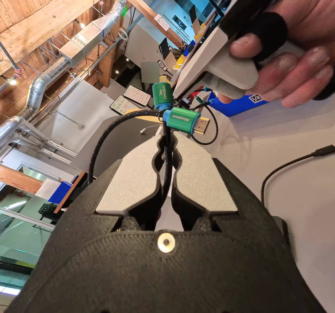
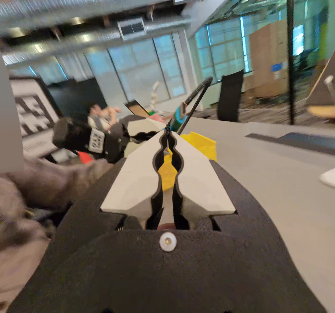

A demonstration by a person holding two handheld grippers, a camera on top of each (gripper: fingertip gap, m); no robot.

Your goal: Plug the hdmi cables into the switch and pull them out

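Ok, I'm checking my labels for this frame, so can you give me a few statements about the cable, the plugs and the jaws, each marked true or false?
1. The left gripper has its jaws closed on the black braided cable. True.
2. Both green plugs are seated in a switch. False: their gold ends are bare in the air, and no switch shows.
3. Each green plug has a blue collar. True.
4. The right gripper is wide open and empty. False: its jaws pinch the black braided cable just behind a green plug.
5. A yellow bin sits beyond the right gripper. True.
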